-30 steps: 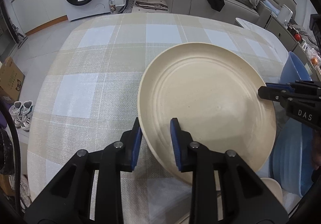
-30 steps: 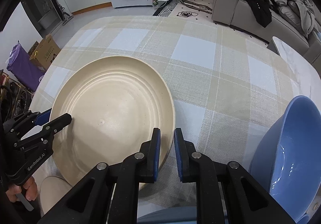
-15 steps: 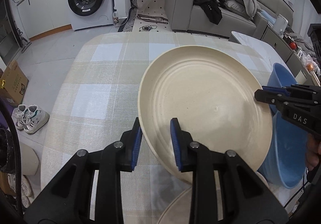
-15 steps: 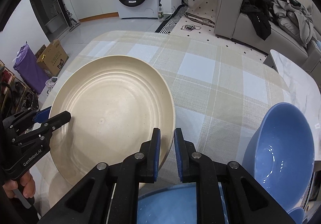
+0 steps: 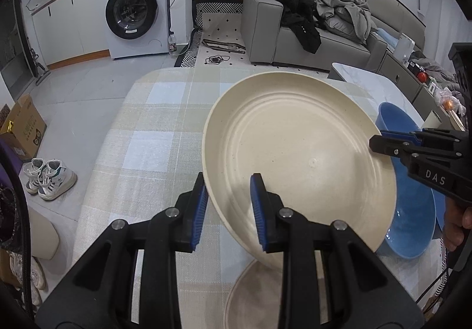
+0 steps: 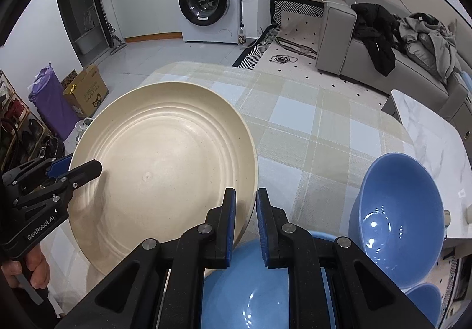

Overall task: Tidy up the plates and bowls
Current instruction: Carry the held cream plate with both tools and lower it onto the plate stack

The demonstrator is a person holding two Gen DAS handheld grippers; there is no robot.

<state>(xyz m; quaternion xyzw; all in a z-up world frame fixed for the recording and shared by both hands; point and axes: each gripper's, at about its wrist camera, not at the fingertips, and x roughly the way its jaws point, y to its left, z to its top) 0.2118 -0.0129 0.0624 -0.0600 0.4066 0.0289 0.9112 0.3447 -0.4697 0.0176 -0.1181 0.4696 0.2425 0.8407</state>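
- While both grippers, left [image 5: 227, 208] and right [image 6: 245, 221], pinch opposite rims of the plate [image 5: 298, 158], it hangs mid-carry.
- Next, likely: lower it level onto the second plate [image 5: 256, 296] below, then release.

Both hand-held grippers, right [image 6: 245, 218] and left [image 6: 78, 165], clamp the cream plate [image 6: 165, 169] beside a blue bowl [image 6: 398, 219].

I count two cream plates: one [image 5: 298, 152] raised, one [image 5: 259, 293] on the table [image 5: 147, 152]. Blue bowls: three, namely one upright [image 6: 395, 211], one [image 6: 250, 284] below my hand-held grippers, one [image 6: 424, 305] at the edge.
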